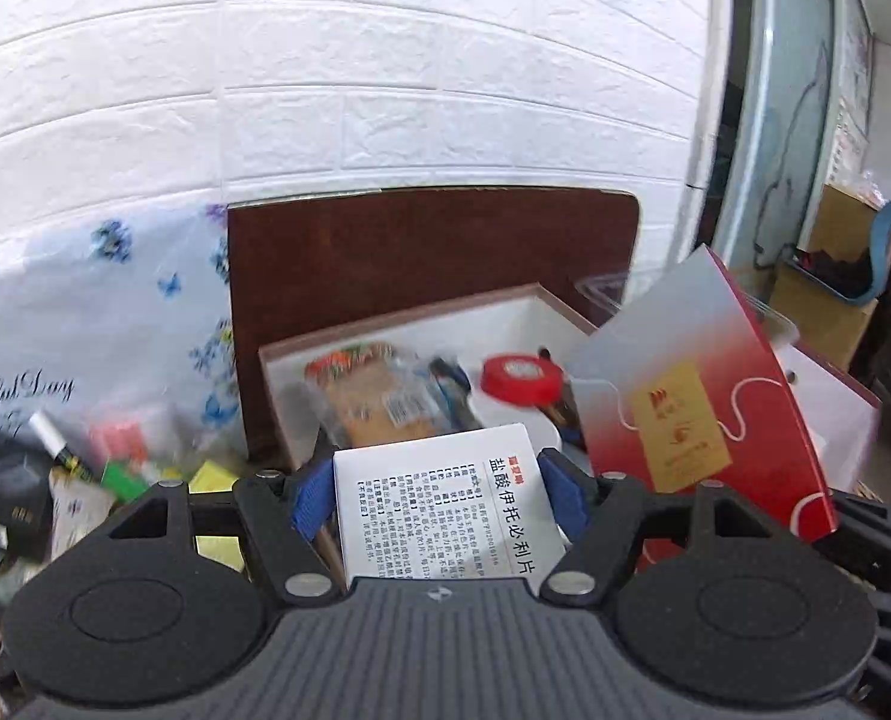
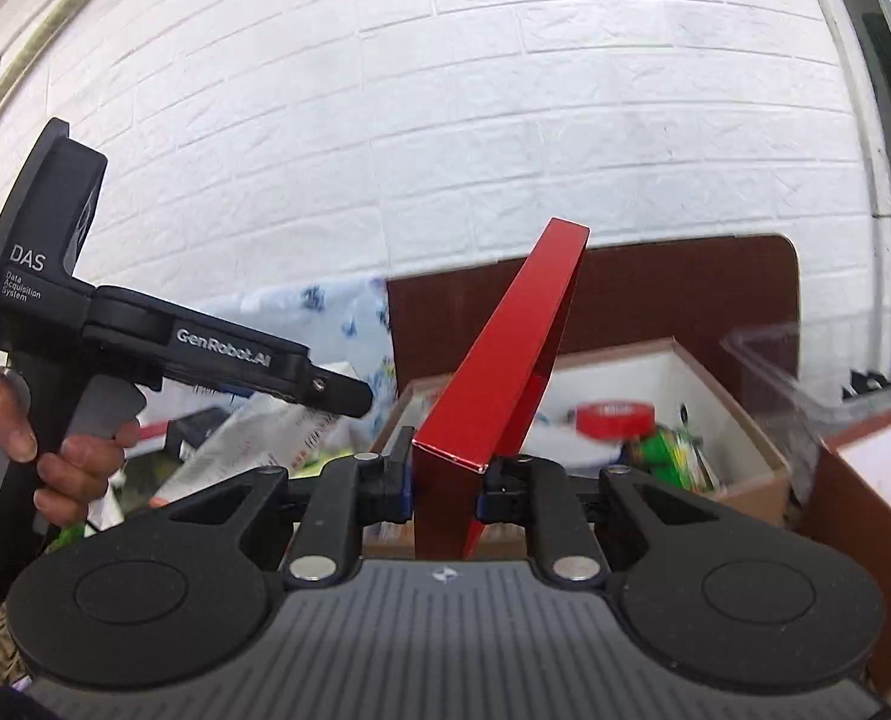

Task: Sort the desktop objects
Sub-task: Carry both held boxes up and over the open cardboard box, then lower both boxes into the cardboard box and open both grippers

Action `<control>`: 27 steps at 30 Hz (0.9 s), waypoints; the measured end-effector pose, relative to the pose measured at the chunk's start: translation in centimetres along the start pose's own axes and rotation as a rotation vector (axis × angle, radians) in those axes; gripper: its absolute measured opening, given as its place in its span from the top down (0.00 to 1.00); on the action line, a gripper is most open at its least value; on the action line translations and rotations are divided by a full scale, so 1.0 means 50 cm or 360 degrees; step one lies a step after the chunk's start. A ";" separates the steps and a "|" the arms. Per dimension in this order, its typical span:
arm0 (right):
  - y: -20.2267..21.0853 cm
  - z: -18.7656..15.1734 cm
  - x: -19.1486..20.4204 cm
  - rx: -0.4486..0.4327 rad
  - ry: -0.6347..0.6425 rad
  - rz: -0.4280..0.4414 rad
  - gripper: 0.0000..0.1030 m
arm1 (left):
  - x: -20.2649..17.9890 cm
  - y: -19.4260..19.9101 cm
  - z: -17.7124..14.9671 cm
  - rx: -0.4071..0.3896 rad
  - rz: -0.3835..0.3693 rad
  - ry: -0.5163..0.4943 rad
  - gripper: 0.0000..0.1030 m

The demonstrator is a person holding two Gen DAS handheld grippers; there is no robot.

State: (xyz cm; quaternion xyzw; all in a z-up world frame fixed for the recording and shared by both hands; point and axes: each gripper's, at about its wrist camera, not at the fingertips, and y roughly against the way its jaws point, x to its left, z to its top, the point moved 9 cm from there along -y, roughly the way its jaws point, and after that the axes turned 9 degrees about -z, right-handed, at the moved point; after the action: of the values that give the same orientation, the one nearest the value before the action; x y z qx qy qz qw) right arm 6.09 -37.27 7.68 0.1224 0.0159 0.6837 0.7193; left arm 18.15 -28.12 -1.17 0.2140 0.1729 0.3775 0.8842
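Left wrist view: left gripper (image 1: 434, 501) low centre of frame, blue pads (image 1: 311, 498) closed against both sides of a white medicine box (image 1: 445, 516) printed with black Chinese text; the box stands up between the fingers and fills the gap. Directly beyond it, mid-frame, an open cardboard box (image 1: 385, 333) with white inner walls holds a snack packet (image 1: 379, 396) and a roll of red tape (image 1: 520, 380). A red and silver carton (image 1: 703, 396) rises tilted at right of frame, its lower end running down toward the black body of the other tool. At left, a flowered plastic bag (image 1: 85, 324) over a blurred heap of small packages. Dark brown board (image 1: 433, 252) stands against the white brick wall (image 1: 325, 72). Right wrist view: right gripper (image 2: 443, 487) low centre, jaws pinched on the lower end of the red carton (image 2: 505, 372), which leans up and right, its top in front of the brown board. The cardboard box (image 2: 739, 414) lies behind and right of the fingers. Left tool (image 2: 115, 336) held by a hand (image 2: 55, 444) at left of frame. Clear plastic bin (image 2: 805, 360) at right edge, blurred.
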 end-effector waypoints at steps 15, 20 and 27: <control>-0.195 -0.077 -0.067 0.0213 -0.0292 0.0245 0.84 | 0.067 -0.219 -0.027 0.0188 0.0080 0.0139 0.29; -0.215 -0.093 -0.081 0.0246 -0.0290 0.0200 0.82 | 0.092 -0.241 -0.047 0.0218 0.0103 0.0163 0.29; -0.218 -0.091 -0.096 0.0202 -0.0120 -0.0032 0.52 | 0.106 -0.230 -0.040 0.0164 0.0077 0.0258 0.22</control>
State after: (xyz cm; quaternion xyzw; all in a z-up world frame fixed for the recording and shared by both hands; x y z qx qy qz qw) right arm 15.59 -41.69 0.42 0.1934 0.0334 0.6688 0.7170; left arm 27.52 -30.88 -9.50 0.2319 0.2577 0.4053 0.8459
